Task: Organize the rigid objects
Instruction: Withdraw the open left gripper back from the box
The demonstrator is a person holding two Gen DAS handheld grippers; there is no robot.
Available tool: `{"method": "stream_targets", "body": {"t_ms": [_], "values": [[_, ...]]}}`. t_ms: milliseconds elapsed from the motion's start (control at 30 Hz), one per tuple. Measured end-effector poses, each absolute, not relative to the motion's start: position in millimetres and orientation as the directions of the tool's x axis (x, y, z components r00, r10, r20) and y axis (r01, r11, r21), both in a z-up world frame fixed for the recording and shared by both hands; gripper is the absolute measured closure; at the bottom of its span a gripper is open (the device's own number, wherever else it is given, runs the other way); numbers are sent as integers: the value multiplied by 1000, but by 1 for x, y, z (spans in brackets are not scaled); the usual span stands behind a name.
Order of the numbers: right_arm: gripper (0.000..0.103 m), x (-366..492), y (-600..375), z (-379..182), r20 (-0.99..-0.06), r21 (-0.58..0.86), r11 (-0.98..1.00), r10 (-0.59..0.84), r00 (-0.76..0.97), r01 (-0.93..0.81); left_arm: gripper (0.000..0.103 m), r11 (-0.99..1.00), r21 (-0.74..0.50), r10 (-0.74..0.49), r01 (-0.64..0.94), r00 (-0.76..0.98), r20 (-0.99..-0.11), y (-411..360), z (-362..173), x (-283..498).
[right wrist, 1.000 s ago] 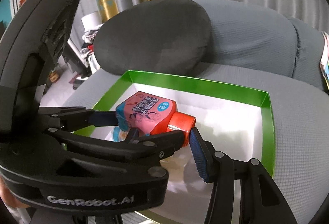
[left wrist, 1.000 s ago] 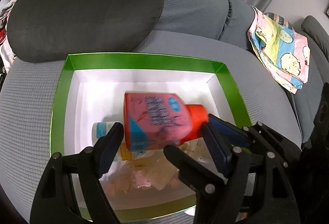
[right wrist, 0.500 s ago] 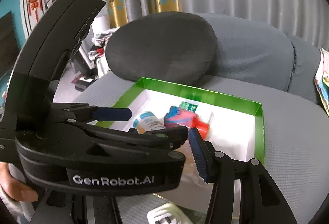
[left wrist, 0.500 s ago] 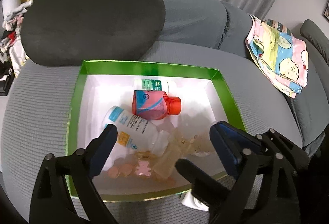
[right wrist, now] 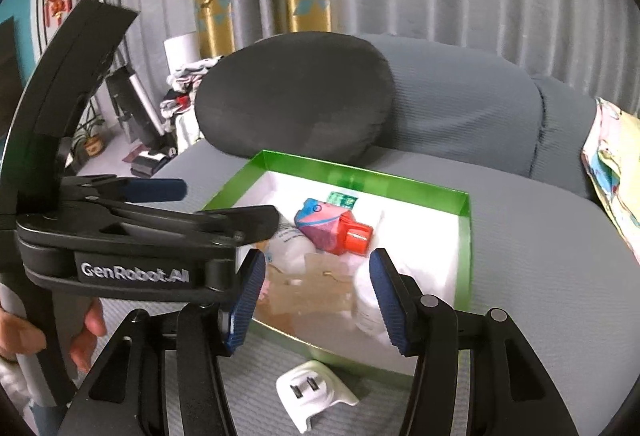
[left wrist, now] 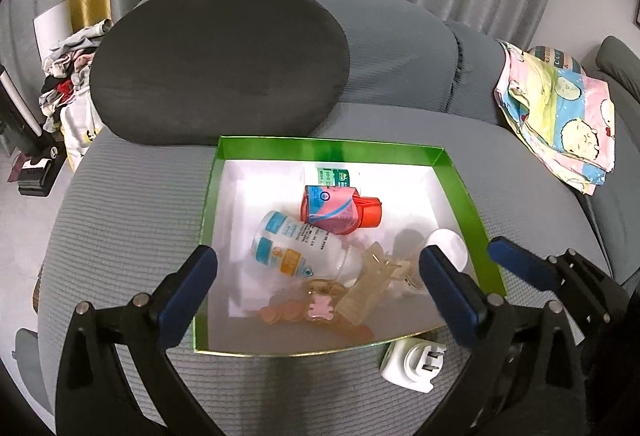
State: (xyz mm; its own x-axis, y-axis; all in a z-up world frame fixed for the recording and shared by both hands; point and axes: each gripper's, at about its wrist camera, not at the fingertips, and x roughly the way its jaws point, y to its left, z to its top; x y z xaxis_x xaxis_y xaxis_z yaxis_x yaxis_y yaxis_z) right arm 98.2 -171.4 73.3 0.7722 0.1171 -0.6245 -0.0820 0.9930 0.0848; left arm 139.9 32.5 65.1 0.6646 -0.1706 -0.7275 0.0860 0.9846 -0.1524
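Pink and blue, with a red cap, the small plastic bottle (left wrist: 334, 209) lies on its side in the middle of the shallow green box with a white floor (left wrist: 332, 148). The bottle's cap points toward the right in the left wrist view. Nothing holds it.

Just behind it stands a little white tub with a green label (left wrist: 331, 175). Just in front of it lies a clear bottle with blue and orange labels (left wrist: 298, 244), also on its side. Nearer the front of the box are a see-through tan hair clip (left wrist: 370, 286), a small pink bear charm (left wrist: 322, 306) and a white round lid (left wrist: 446, 246). These things lie close together in a little heap.

The left gripper (left wrist: 316, 282) hangs above the front part of the box. Its jaws have just been opening and now stand wide apart, with nothing pinched between them. The right gripper (right wrist: 318, 286) hangs over the near edge of the box. Its blue pads (right wrist: 386, 290) are partly apart and press on nothing. A hand (right wrist: 24, 332) holds the left gripper's handle in the right wrist view.

A white plug adapter (left wrist: 414, 364) lies on the grey sofa seat (left wrist: 132, 212), just outside the front wall of the box. A dark grey round cushion (left wrist: 220, 60) leans behind the box. A folded cloth with cartoon pictures (left wrist: 560, 112) lies well off to the right.
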Motion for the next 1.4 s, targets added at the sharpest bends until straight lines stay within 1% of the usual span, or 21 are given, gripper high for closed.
{"method": "stream_targets", "body": {"t_ms": [100,167,233,267,367,433,600,1033,1400], "values": [[47,96,-176,77,-629,82,995,95,772,-55,2,987,-141,-155,76,672,-724,34,67,134],[45,96,-180,80,-633,95,995,90,769,-39,1,989,-133,-146,71,674,-724,34,68,131],[28,95,-183,81,-642,93,996,69,763,-12,1,989,-132,-143,68,679,-720,35,70,128],[27,95,-184,82,-644,91,996,59,763,-1,1,989,-130,-139,65,681,-719,35,70,126],[27,93,-186,85,-646,94,996,55,761,7,1,991,-119,-126,58,685,-717,35,72,122],[25,93,-185,86,-654,75,997,34,756,21,1,993,-108,-113,50,687,-718,35,73,119],[25,88,-186,88,-668,62,997,12,744,39,1,995,-88,-89,37,697,-711,38,76,108],[25,66,-190,105,-639,81,996,23,769,38,1,997,-72,-64,19,708,-703,43,82,85],[25,38,-185,115,-610,95,995,42,791,21,1,998,-41,-58,42,739,-671,32,92,54]]}}
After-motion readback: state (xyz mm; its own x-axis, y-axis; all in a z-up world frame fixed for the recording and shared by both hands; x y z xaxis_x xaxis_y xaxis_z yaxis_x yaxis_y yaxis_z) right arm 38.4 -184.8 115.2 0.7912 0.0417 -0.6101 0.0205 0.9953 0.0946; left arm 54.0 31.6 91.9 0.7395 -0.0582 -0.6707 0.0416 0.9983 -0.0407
